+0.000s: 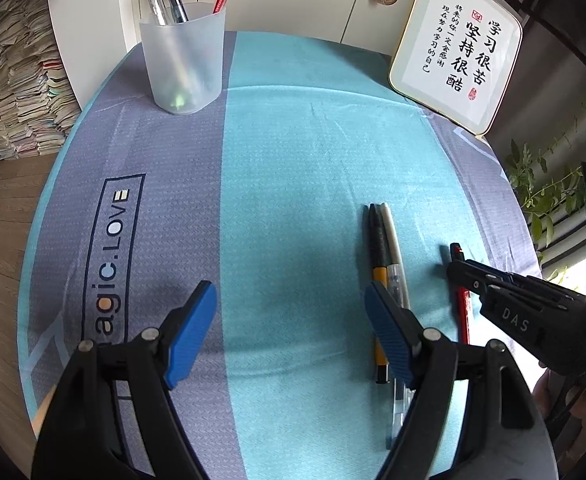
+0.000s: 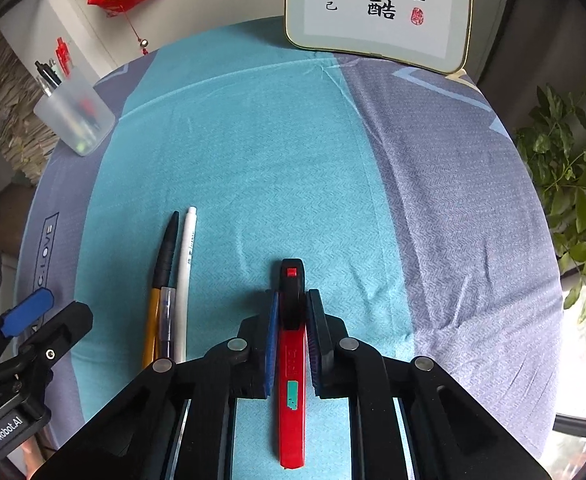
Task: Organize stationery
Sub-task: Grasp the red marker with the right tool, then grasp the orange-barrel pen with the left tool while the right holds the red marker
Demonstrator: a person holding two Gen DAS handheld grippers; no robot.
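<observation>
Pick-up step: red pen gripped, cup is the likely destination.

Right gripper (image 2: pixel 293 312) jaws closed nearly full onto the red pen (image 2: pixel 291 392), pads pressing its black cap end; pen lies flat on the table (image 2: pixel 253 152), near edge, centre-right. Left gripper (image 1: pixel 289 312) wide open, nothing between the jaws, hovering just left of 3 loose pens (image 1: pixel 381 248). Cup (image 1: pixel 183 60) w/ pens stands at far left corner. Next, in my judgement: lift pen clear, carry to cup, tip it upright for drop-in.
</observation>
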